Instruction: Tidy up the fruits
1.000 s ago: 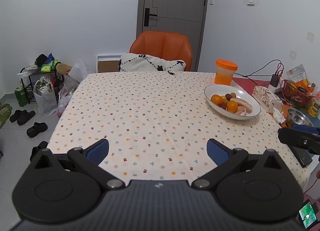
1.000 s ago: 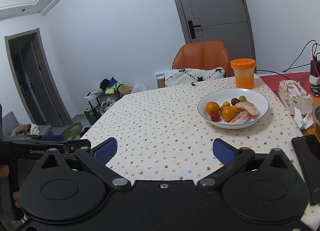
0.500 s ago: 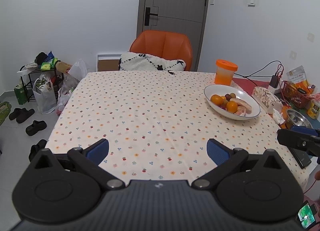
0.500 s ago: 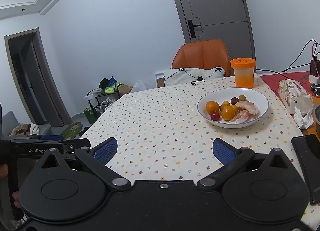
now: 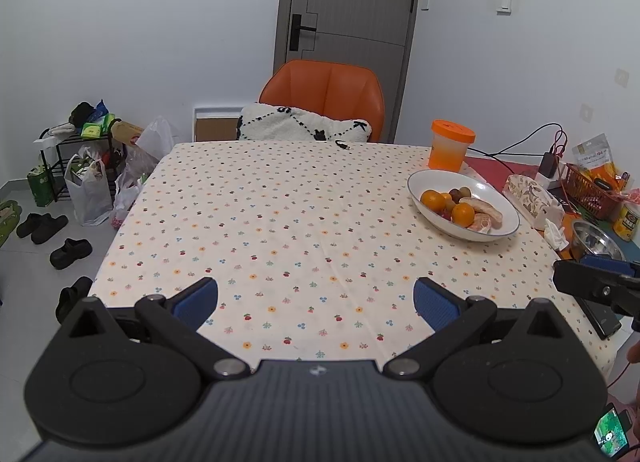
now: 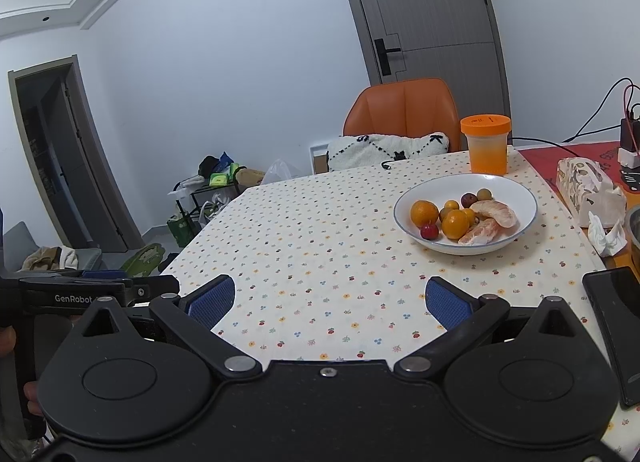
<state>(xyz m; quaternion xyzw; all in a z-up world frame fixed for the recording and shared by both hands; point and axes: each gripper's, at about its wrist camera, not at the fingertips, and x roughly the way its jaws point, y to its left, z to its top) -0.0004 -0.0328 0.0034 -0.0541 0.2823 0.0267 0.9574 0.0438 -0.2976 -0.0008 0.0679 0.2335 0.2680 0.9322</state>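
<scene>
A white bowl with a thin blue rim sits on the far right part of the desk, and all the fruit is in it: two oranges side by side toward its left, a small red fruit at its near left edge, two peeled pale orange citrus segments across its right half, and a few small round yellow, purple and greenish fruits behind them. In the left wrist view the same bowl lies to the right, its oranges showing on its near side. Just beyond the bowl stands a translucent cup with an orange lid, and to the right of the bowl lies a patterned tissue pack. A dark phone lies flat at the near right edge of the desk. The desk wears a cream cloth dotted with small flowers, bare over its middle and left. The right claw hangs over the near edge, spread wide with its blue pads well apart and nothing between them. The left claw is likewise spread wide over the near edge and holds nothing. At the far side an orange chair with a white cushion stands against the desk, in front of a grey door
</scene>
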